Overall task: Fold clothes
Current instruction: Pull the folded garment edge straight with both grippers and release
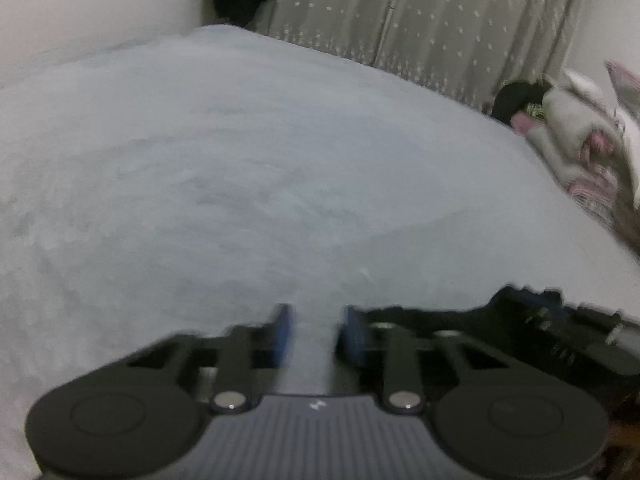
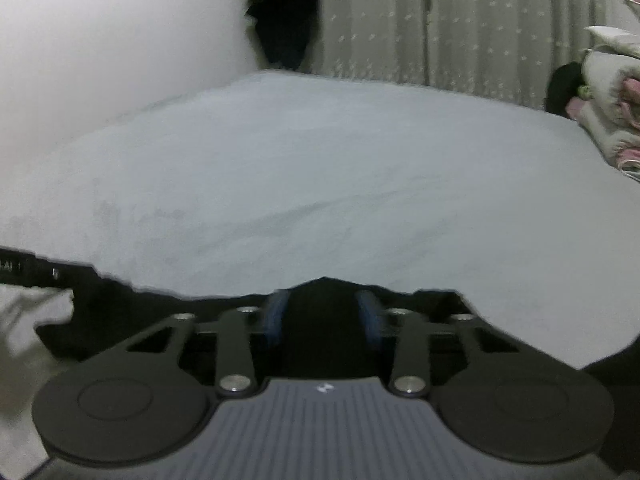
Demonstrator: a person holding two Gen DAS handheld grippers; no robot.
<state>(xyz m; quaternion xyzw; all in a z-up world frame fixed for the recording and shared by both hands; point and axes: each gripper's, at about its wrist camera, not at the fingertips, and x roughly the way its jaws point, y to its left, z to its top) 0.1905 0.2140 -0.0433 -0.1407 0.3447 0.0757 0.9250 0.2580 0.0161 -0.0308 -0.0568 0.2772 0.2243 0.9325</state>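
Clothes to fold: a dark garment (image 2: pixel 160 320) lies along the near edge of a pale grey bed (image 2: pixel 320 180), a heap of laundry (image 1: pixel 576 148) at its far right corner. The right gripper (image 2: pixel 322 316) has the dark cloth between its jaws, apparently nipped; the left gripper (image 1: pixel 314 332) sits over bare sheet, the frame showing a gap, so its grip cannot be told. Both need a firm hold before lifting.
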